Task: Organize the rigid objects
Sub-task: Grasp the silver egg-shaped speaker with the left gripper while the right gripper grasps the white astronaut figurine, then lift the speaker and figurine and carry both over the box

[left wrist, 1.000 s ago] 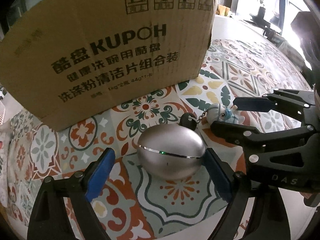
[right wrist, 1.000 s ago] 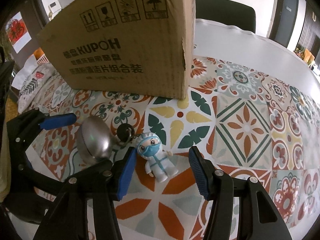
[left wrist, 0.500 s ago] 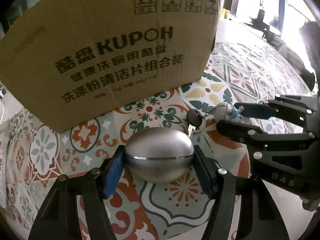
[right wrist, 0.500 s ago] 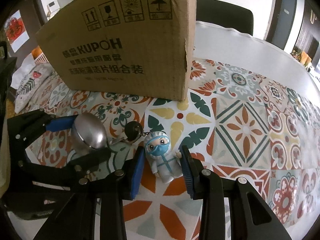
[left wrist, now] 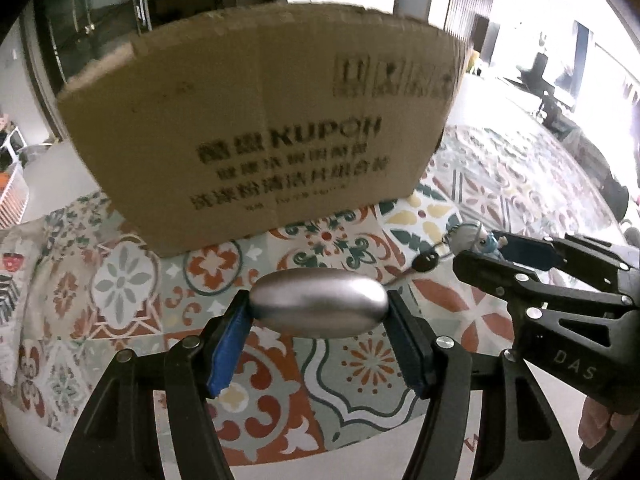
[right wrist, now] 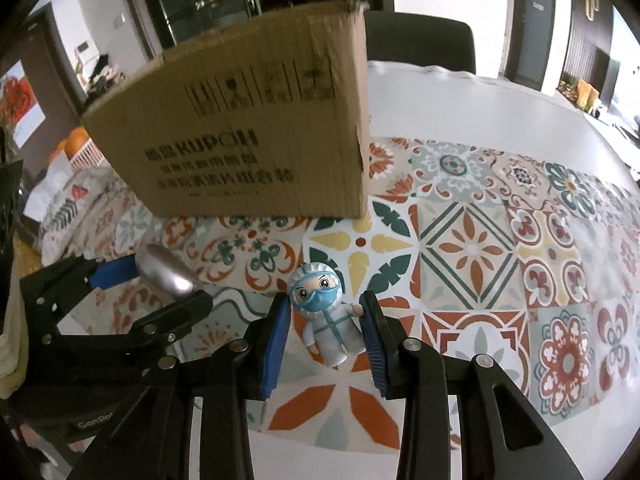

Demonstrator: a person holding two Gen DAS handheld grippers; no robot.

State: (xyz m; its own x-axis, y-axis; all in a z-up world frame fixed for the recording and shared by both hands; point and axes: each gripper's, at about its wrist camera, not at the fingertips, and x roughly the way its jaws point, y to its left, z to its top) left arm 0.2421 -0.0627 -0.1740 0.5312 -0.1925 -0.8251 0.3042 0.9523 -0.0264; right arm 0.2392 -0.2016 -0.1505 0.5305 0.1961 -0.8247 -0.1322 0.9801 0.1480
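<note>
My left gripper [left wrist: 318, 344] is shut on a silver egg-shaped object [left wrist: 319, 307] and holds it lifted above the patterned tablecloth; it also shows in the right wrist view [right wrist: 164, 276]. My right gripper [right wrist: 325, 334] is shut on a small toy figure in a white suit and blue mask [right wrist: 325, 320], also raised. In the left wrist view the figure [left wrist: 474, 238] hangs a chain with a black key [left wrist: 426, 261] below it. A brown KUPOH cardboard box [left wrist: 260, 128] stands just behind both, and shows in the right wrist view [right wrist: 248, 140].
The tiled-pattern tablecloth [right wrist: 472, 248] covers the table, with bare white tabletop [right wrist: 460, 104] behind it. A dark chair [right wrist: 420, 44] stands beyond the box. A folded cloth [left wrist: 16, 264] lies at the far left.
Both grippers closed, the left on the silver egg and the right on the toy figure, then lifted them off the cloth. The box top edge has come into view.
</note>
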